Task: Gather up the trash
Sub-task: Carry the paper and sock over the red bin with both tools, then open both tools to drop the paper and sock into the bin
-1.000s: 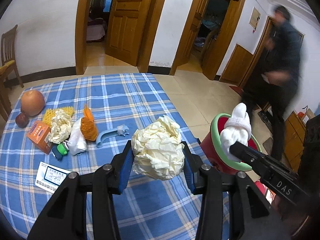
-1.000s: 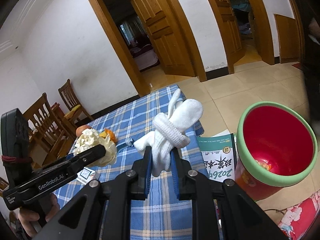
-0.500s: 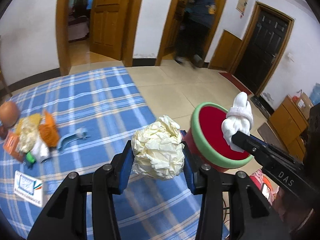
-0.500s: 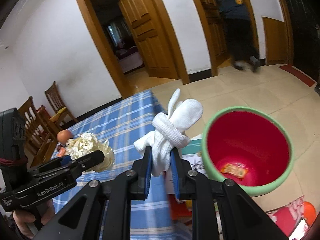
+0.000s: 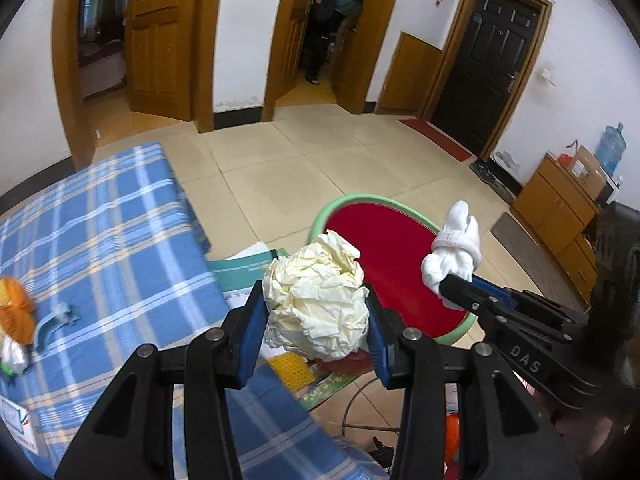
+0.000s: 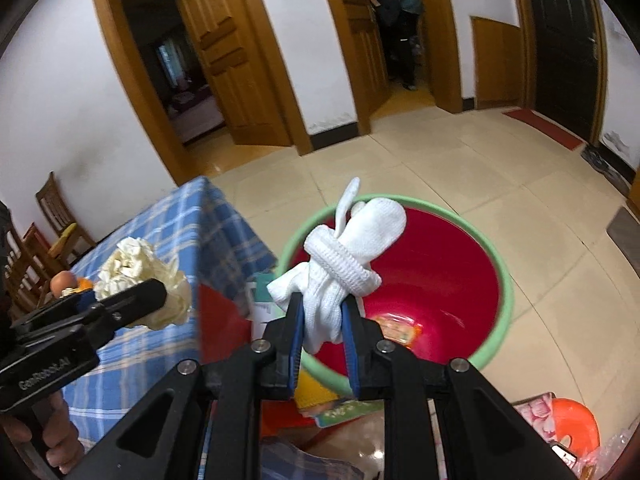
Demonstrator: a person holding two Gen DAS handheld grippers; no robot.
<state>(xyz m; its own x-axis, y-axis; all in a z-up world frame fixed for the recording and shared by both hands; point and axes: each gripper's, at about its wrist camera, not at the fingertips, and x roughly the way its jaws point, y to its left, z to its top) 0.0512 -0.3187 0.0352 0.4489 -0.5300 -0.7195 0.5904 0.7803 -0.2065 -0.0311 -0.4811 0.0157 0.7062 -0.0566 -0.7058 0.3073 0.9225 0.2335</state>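
Right gripper [image 6: 322, 320] pinching knotted white cloth bundle [image 6: 344, 264] sits over the green-rimmed red bin [image 6: 502, 280]; left gripper [image 5: 316, 330], clamping crumpled cream paper ball [image 5: 316, 300], short of its near rim.

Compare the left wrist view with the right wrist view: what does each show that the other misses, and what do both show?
Only the left wrist view shows the water jug and wooden cabinet. Only the right wrist view shows the wrapper in the bin and the wooden chairs. Both show the red bin, the crumpled paper in the left gripper, the white sock bundle in the right gripper, the checked tablecloth and the person in the doorway.
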